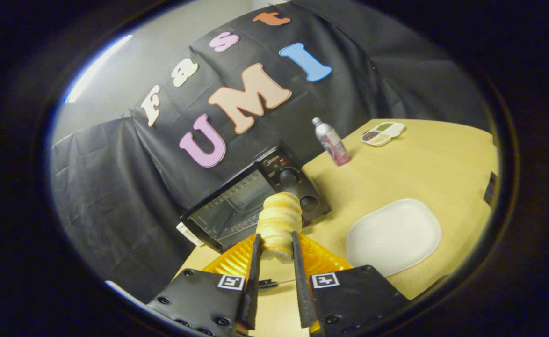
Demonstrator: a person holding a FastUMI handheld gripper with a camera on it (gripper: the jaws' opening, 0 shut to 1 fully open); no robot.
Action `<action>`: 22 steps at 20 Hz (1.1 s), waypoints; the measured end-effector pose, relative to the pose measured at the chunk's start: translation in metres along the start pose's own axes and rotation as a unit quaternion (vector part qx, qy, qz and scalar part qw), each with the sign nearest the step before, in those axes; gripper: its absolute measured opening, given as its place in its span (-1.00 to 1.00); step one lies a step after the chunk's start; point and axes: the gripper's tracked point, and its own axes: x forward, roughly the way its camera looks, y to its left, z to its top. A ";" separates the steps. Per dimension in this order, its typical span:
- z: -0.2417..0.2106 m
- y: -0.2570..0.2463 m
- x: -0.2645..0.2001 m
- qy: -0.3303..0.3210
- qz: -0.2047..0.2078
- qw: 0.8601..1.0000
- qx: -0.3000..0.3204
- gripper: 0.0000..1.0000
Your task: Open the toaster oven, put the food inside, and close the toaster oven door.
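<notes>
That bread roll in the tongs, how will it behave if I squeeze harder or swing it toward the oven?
The bread roll looks soft and ridged, so it probably dents rather than slips. It likely weighs little. It stands tall beyond the tongs, held low, so it may tilt on a fast swing.

Black cloth wall (115,187), creased, hangs across the centre and left of the frame. Behind it, upper left, a plain pale wall (162,51) with a bright strip of light (94,70) along its left side. Tan bench (419,164) occupies the lower right, surface smooth and matte.
</notes>
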 end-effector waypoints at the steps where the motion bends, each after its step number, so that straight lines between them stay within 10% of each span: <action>1: -0.005 0.010 0.012 0.008 0.009 1.000 0.005 -0.25; 11: -0.038 0.081 0.123 0.040 0.022 0.996 0.081 -0.25; 22: -0.011 0.073 0.189 -0.039 -0.055 0.994 0.089 -0.23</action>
